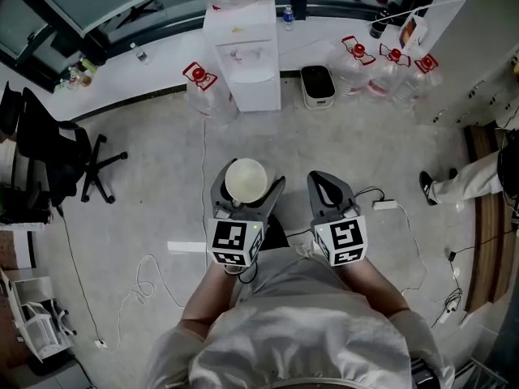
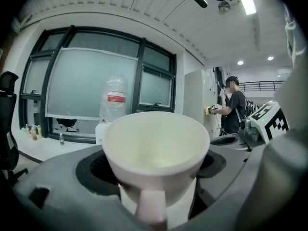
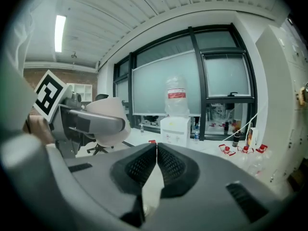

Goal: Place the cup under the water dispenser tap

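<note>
A white cup sits upright between the jaws of my left gripper, which is shut on it. In the left gripper view the cup fills the middle, empty inside, its handle toward the camera. The white water dispenser stands against the far wall with a clear bottle on top, well ahead of both grippers. It shows small behind the cup and straight ahead in the right gripper view. My right gripper is shut with nothing in it, its pads touching, beside the left one.
Several large water bottles with red caps stand right of the dispenser, one to its left. A small bin is beside it. A black office chair stands left. Cables and a power strip lie on the floor. A person's leg is at right.
</note>
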